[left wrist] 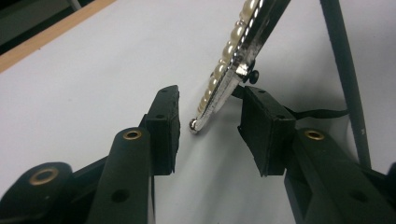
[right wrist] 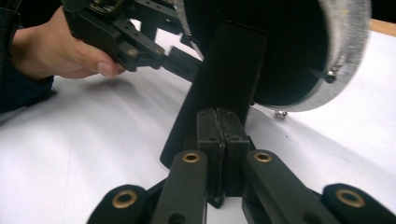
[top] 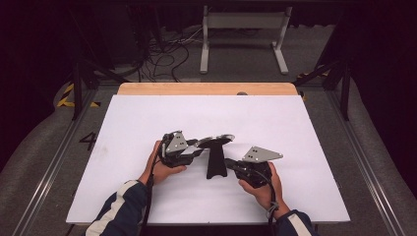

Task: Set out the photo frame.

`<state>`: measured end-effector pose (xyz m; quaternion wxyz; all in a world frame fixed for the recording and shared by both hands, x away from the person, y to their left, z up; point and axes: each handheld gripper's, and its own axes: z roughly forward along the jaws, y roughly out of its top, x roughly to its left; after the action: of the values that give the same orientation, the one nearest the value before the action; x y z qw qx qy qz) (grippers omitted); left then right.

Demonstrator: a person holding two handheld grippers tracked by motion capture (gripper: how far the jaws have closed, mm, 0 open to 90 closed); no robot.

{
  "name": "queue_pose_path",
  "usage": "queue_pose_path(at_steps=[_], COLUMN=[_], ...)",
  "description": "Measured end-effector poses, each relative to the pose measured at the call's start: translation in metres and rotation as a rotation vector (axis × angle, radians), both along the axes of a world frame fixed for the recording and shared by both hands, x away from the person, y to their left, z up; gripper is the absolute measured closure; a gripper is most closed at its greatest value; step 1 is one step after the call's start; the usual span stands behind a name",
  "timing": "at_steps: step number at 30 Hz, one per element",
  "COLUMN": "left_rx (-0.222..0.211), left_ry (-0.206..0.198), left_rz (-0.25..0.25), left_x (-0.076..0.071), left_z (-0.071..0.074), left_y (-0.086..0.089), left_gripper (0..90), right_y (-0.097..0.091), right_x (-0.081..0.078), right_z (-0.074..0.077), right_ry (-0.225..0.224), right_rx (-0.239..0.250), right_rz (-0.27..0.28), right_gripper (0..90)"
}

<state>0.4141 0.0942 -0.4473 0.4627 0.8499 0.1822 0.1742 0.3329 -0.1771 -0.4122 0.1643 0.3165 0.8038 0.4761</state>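
Step in hand: standing the pearl-rimmed frame (top: 215, 140) mid-table on its black strut (top: 216, 164). Left gripper (left wrist: 210, 128) brackets the rim, jaws parted, untouching. Right gripper (right wrist: 217, 122) is closed, empty, against the strut. Next: likely withdraw both gently.

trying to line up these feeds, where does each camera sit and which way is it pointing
High view: above the person's side, looking forward and down on the white table; both forearms, left gripper and right gripper show.
Left gripper view: rides the left gripper, looking along its parted jaws at the pearl-edged frame.
Right gripper view: rides the right gripper, looking along its closed jaws at the frame's black stand; the other hand shows.
Shared: all three show the frame and the table.
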Motion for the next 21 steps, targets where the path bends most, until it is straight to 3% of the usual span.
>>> queue_pose_path(at_steps=[4,13,21], left_rx=[0.018,0.012,0.024], left_ry=[-0.001,0.011,-0.001], left_rz=[0.01,0.011,0.008], left_x=[0.002,0.004,0.004], left_z=[-0.002,-0.005,-0.006], left_y=[-0.004,-0.007,-0.007], left_gripper=[62.7,70.0,74.9], right_y=[0.01,0.037,0.072], right_x=[-0.005,-0.012,-0.013], right_z=[-0.001,-0.005,-0.028], right_ry=[-0.027,-0.08,-0.057], right_rx=[-0.019,-0.032,-0.09], right_rz=[0.007,0.019,0.009], right_gripper=[90.0,90.0,90.0])
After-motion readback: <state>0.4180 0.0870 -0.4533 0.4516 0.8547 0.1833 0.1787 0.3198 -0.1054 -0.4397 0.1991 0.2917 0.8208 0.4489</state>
